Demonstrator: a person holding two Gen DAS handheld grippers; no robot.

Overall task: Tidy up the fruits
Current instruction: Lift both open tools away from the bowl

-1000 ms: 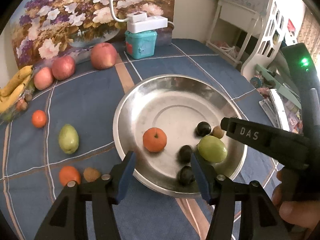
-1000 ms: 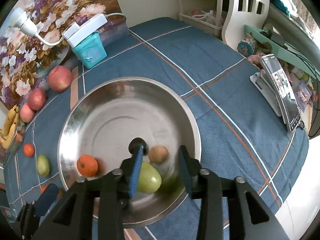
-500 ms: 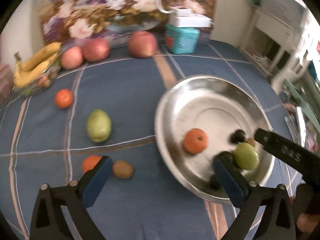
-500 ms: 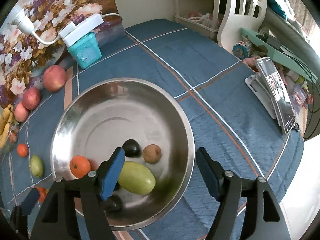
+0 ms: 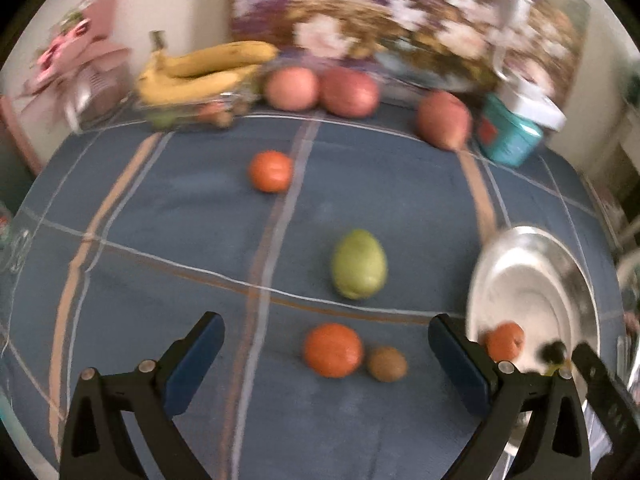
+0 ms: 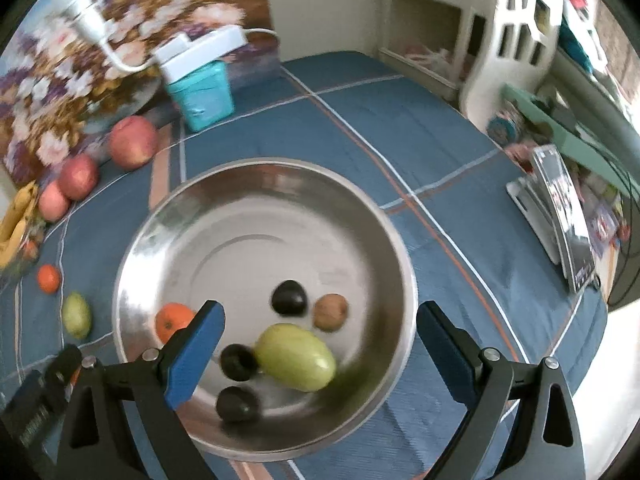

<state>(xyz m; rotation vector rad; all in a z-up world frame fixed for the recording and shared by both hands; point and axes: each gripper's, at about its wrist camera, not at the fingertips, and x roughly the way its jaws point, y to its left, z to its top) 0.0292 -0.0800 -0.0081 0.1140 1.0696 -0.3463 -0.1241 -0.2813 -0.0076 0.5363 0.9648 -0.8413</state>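
Observation:
A steel bowl (image 6: 360, 216) holds a green mango (image 6: 296, 358), an orange (image 6: 170, 320), a brown kiwi (image 6: 330, 312) and three dark plums (image 6: 289, 298). My right gripper (image 6: 318, 344) is open and empty above the bowl's near side. In the left wrist view my left gripper (image 5: 326, 358) is open and empty over the blue cloth; an orange (image 5: 333, 350) and a kiwi (image 5: 387, 364) lie between its fingers, a green mango (image 5: 359, 264) beyond them, another orange (image 5: 270, 171) farther off. The bowl (image 5: 532, 276) is at the right.
Bananas (image 5: 200, 70) in a glass dish and three apples (image 5: 350, 86) line the back edge before a flower painting. A teal box (image 6: 202, 94) with a white adapter stands behind the bowl. A phone on a stand (image 6: 560, 204) is at the right edge.
My left gripper swung left from the bowl to the loose fruit on the cloth and opened wide. My right gripper opened, released the green mango into the bowl and drew back a little.

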